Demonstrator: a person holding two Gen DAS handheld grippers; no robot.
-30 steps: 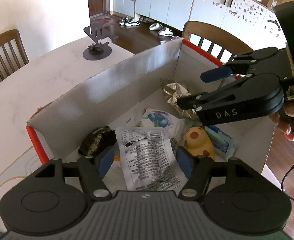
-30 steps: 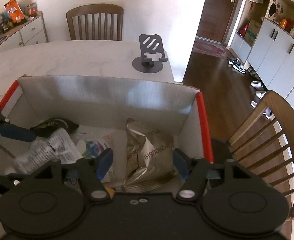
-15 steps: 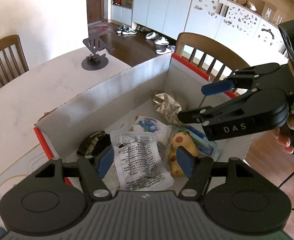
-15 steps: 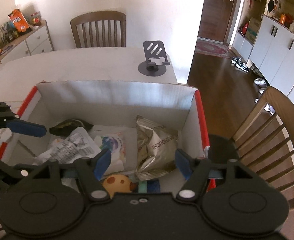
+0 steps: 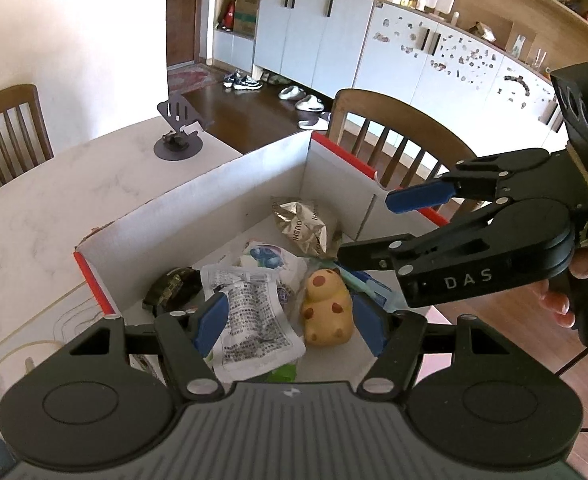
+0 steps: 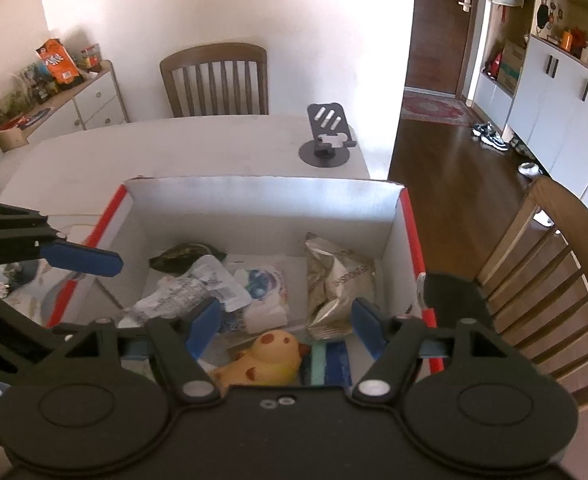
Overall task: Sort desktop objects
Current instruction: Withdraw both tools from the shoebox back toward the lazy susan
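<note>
Inside the white cardboard box (image 5: 229,196) on the worktop (image 5: 53,200) lie the sorted things: a printed clear packet (image 5: 253,324) at 6 o'clock, a yellow spotted toy (image 5: 328,308) just beside it at 3 o'clock, a silver snack bag (image 5: 306,226) toward 12 o'clock, and a dark pouch (image 5: 171,286) at 9 o'clock. Both sets of fingers hang above the box, spread wide and holding nothing: the left gripper (image 5: 289,320) over the packet, the right gripper (image 6: 283,318) over the toy. A phone stand (image 6: 328,136) sits beyond the box at 12 o'clock.
</note>
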